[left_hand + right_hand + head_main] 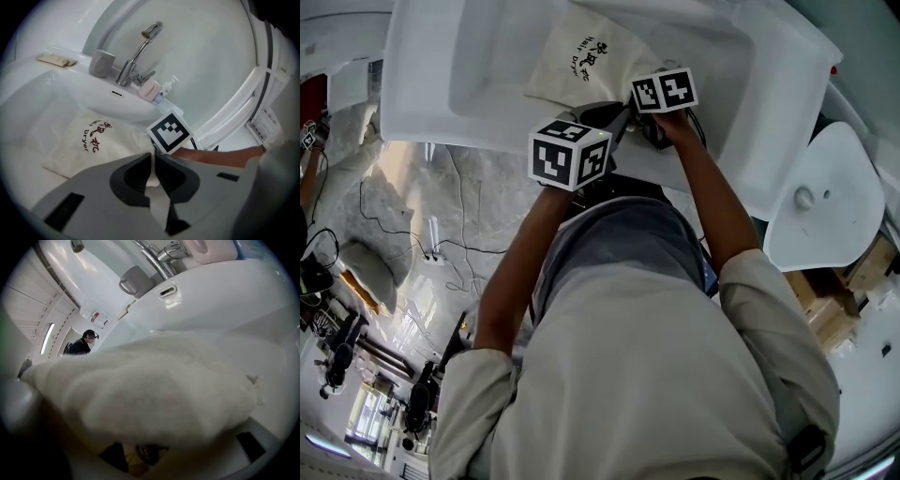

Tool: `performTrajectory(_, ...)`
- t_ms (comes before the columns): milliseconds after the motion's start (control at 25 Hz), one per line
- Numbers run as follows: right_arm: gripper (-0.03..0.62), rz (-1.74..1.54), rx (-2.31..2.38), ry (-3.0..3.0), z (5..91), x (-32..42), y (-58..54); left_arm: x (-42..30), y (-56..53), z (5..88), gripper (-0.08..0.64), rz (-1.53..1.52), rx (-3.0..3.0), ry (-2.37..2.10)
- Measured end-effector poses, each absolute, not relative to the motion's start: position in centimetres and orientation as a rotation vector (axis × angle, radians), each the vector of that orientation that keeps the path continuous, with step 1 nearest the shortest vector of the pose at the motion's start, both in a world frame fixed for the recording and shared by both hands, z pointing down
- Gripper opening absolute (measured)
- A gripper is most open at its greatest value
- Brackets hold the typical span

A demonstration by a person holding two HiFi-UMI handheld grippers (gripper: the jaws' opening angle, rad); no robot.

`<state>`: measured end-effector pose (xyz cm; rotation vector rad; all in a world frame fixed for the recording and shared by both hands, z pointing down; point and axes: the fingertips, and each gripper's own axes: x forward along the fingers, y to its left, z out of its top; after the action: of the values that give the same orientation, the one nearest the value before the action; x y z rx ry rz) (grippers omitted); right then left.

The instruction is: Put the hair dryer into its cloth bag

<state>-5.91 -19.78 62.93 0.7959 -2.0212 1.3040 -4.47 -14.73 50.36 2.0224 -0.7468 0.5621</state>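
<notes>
Cloth bag (89, 140) lies flat in the white basin (33, 93), printed side up, spreading toward 10 o'clock from the left tongs (153, 157). In the head view it sits at about 11 o'clock of both tongs.

Left tongs: closed on a fold of the bag's near edge, with white cloth pinched between the pads. Right tongs (140, 453): the bag's cloth bulges across nearly the whole right gripper view, so I cannot tell how its jaws stand. Probably it has the same edge.

Step in hand, as I judge it: taking up the bag's mouth, not yet loading. The next move calls for spreading the two edges apart into an opening, then one tongs free for the dryer.

Hair dryer: not identifiable in any view. The dark shapes under the marker cubes may only be gripper bodies. Bag's mouth hidden too.
</notes>
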Motion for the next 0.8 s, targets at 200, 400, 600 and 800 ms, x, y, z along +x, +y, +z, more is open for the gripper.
performTrajectory(200,0.241,1.352,0.783,-2.007,62.9,-5.7,-19.6,-4.7,-14.7,50.7,0.029,0.538,2.004,-0.753)
performTrajectory(400,0.241,1.364,0.804,-2.021,62.0,-5.3,-19.5,-5.6,-14.8,50.5,0.029,0.545,2.014,-0.832)
performTrajectory(600,0.241,1.360,0.833,-2.027,61.3,-4.5,-19.6,-5.8,-14.1,50.6,0.029,0.547,2.015,-0.855)
performTrajectory(800,0.240,1.391,0.830,-2.032,61.0,-3.8,-19.0,-5.9,-14.0,50.0,0.029,0.503,2.000,-0.864)
